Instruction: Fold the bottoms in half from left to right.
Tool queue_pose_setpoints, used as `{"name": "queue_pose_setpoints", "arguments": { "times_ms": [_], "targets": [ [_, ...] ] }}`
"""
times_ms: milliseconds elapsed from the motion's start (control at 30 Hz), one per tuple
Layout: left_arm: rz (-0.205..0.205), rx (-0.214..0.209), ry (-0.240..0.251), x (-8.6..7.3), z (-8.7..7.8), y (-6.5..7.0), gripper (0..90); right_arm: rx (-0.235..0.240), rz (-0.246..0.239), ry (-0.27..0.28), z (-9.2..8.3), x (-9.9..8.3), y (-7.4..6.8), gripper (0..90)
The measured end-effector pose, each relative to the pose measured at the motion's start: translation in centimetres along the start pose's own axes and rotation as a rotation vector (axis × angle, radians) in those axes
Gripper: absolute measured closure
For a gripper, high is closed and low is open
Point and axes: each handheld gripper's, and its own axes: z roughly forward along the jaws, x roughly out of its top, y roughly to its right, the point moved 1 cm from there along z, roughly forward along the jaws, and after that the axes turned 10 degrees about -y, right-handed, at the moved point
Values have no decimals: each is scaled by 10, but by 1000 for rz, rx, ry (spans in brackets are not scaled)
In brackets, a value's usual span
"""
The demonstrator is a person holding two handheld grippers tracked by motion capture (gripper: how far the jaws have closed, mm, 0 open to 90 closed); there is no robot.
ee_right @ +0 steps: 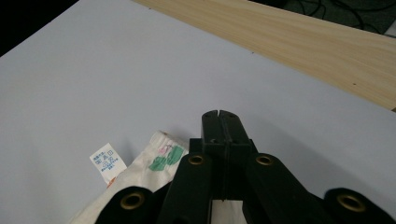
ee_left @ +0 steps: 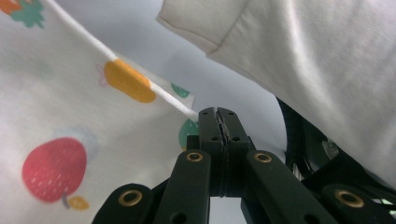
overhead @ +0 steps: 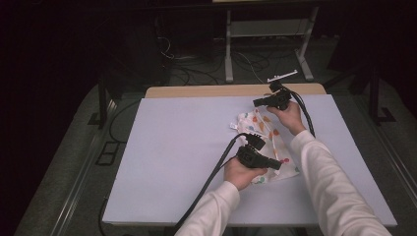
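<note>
A white cloth point(overhead: 268, 142) printed with coloured fruit lies crumpled on the pale sheet point(overhead: 187, 147) that covers the table. My left gripper point(overhead: 278, 165) hovers over the cloth's near end, pointing right. In the left gripper view its jaws are shut, and the tips point(ee_left: 218, 112) meet the cloth's white hem point(ee_left: 177, 102); I cannot tell whether the hem is pinched. My right gripper point(overhead: 256, 102) is held above the cloth's far end, pointing left. Its jaws are shut with the tips point(ee_right: 219, 114) over bare sheet. The cloth point(ee_right: 154, 163) and its label point(ee_right: 107, 162) lie below and to the left.
The wooden table edge point(overhead: 231, 90) shows beyond the sheet's far side. Both grippers' black cables point(overhead: 211, 177) trail back toward the person. A white sleeve point(ee_left: 317, 60) of the right arm is close in front of the left gripper. Table legs and floor cables lie in the dark beyond.
</note>
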Motion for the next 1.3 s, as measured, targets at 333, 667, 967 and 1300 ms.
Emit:
{"name": "queue_pose_setpoints", "arguments": {
  "times_ms": [333,667,967,1300],
  "targets": [
    [-11,0,-16,14,26,0,893,-9,0,-14,-2,-6,6,895],
    [-37,28,-18,24,42,-5,892,-26,17,-25,-4,-15,13,895],
    [-34,33,-26,34,53,-4,892,-32,16,-18,-7,-16,15,895],
    [-41,41,-48,34,65,-6,891,-47,8,-17,-6,-16,15,895]
  ]
}}
